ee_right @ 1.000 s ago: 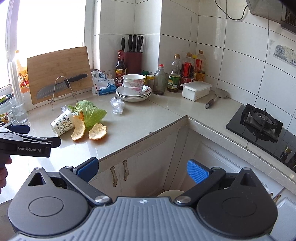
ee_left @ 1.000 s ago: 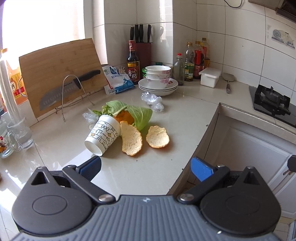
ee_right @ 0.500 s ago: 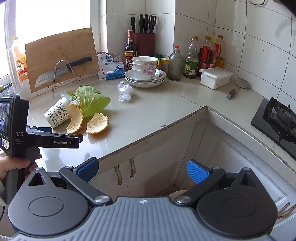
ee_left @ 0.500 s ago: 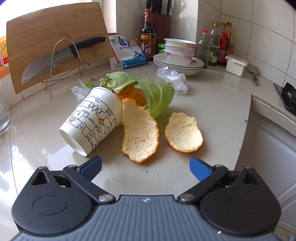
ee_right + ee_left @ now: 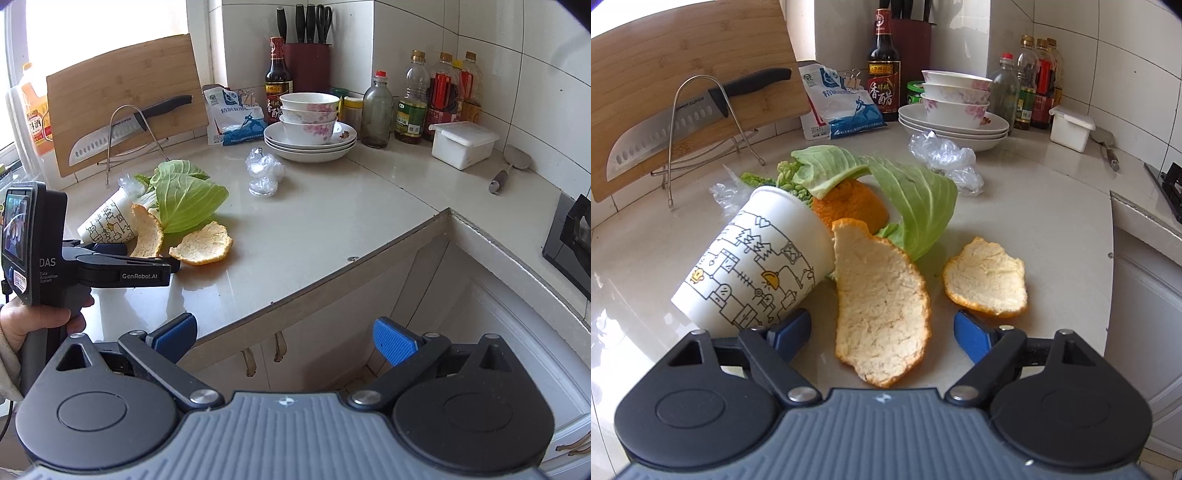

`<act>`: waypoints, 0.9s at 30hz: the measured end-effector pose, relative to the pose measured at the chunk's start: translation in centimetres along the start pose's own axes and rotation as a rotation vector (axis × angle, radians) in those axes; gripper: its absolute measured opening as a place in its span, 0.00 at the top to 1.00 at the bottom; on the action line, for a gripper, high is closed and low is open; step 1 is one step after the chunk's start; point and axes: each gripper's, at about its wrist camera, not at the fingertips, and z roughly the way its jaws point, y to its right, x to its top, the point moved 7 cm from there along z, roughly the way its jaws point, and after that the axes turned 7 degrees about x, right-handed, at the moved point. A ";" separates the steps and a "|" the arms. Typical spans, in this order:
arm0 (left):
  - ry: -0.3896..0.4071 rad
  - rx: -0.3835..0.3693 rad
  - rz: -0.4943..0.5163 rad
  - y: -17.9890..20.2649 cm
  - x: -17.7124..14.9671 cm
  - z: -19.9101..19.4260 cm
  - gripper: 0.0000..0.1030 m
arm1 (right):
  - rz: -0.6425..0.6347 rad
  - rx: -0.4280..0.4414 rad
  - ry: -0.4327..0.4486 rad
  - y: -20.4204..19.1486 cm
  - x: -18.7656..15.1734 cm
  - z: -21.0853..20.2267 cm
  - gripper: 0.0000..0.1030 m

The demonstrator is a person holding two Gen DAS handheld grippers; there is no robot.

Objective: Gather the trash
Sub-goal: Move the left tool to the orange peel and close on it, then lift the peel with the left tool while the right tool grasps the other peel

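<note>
A pile of trash lies on the counter: a printed paper cup [image 5: 750, 266] on its side, a long orange peel [image 5: 882, 295], a smaller peel [image 5: 988, 284], cabbage leaves [image 5: 916, 199] and crumpled plastic wrap [image 5: 942, 151]. My left gripper [image 5: 881, 332] is low over the counter. Its jaws are closing with the near end of the long peel between them, and the pads are not touching it. The right wrist view shows the left gripper [image 5: 162, 258] beside the cup [image 5: 107, 225] and peels [image 5: 201, 245]. My right gripper [image 5: 284, 336] hangs open and empty off the counter's front edge.
A cutting board [image 5: 683, 74] with a knife [image 5: 665, 125] on a wire rack stands at the back left. Stacked bowls and plates [image 5: 956, 110], bottles [image 5: 410, 103], a salt bag [image 5: 838, 103] and a white box [image 5: 461, 144] line the back. A stove [image 5: 576, 236] sits at the right.
My left gripper has moved forward and down to the trash pile, and its jaws have narrowed around the long peel. My right gripper has come closer to the counter edge.
</note>
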 end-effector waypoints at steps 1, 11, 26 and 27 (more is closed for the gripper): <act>0.004 -0.007 0.003 0.1 0.1 0.1 0.24 | -0.004 0.004 -0.002 0.0 0.1 0.2 0.00; -0.016 -0.041 0.036 -0.1 0.8 -0.3 0.56 | -0.041 0.071 -0.027 -0.4 0.9 3.2 0.00; -0.084 -0.093 0.102 -1.6 0.4 -4.9 0.59 | -0.223 0.186 -0.003 -5.0 2.6 12.2 0.00; -0.083 -0.091 0.108 -1.7 0.4 -5.1 0.59 | -0.228 0.190 -0.003 -5.3 2.8 12.8 0.00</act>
